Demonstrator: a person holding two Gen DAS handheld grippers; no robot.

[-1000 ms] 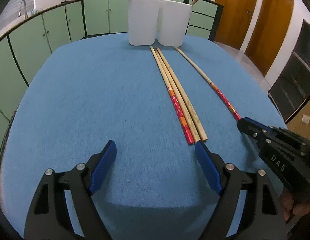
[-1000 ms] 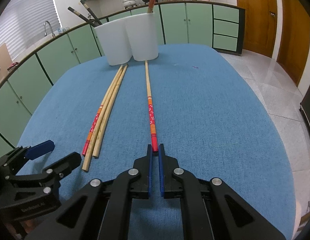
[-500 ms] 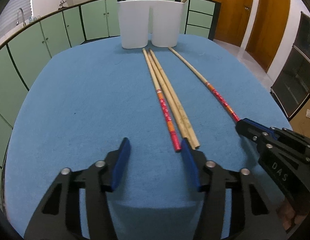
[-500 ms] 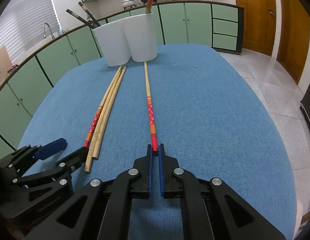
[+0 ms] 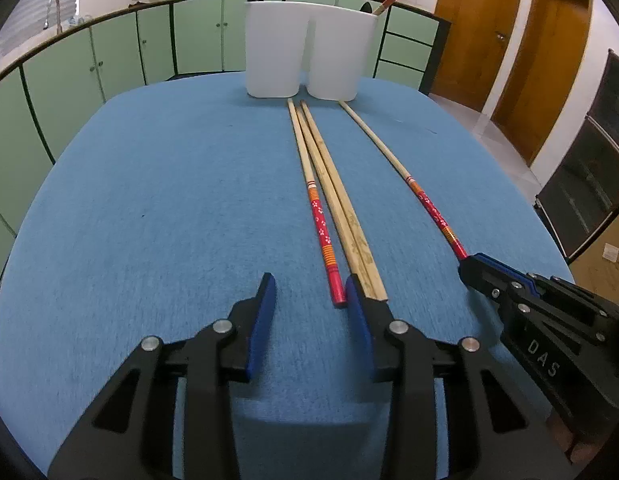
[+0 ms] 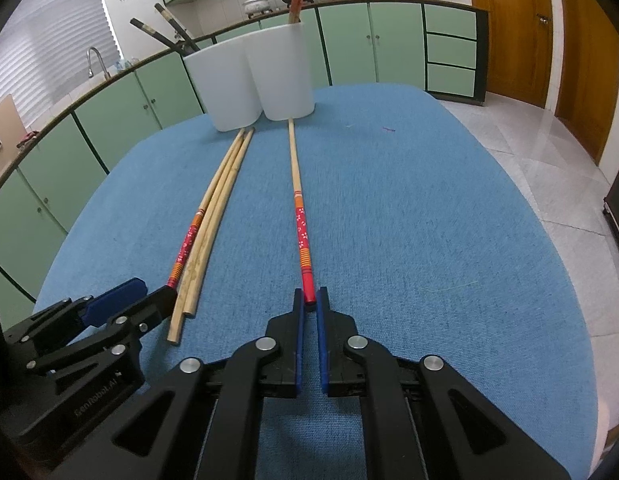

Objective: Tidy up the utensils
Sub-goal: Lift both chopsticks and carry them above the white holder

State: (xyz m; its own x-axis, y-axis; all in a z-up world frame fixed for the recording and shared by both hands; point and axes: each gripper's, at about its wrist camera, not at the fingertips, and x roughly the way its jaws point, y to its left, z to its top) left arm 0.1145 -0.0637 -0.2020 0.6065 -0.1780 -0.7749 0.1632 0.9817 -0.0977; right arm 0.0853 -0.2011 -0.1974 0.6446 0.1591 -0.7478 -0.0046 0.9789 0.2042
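Observation:
Four long chopsticks lie on the blue table, pointing at a white two-cup holder. My right gripper is shut on the red end of the lone right-hand chopstick. A second red-ended chopstick lies against two plain bamboo chopsticks. My left gripper is closing. That chopstick's red tip sits between the jaws, close to the right finger, with a gap on the left side.
Dark chopsticks stand in the holder's left cup and a red one in the right cup. Green cabinets and a counter ring the table at the back. Wooden doors are at the right. The table's left half is bare blue cloth.
My left gripper's jaws have narrowed a lot and shifted so the red tip of the left chopstick now lies between them. The right gripper has not moved.

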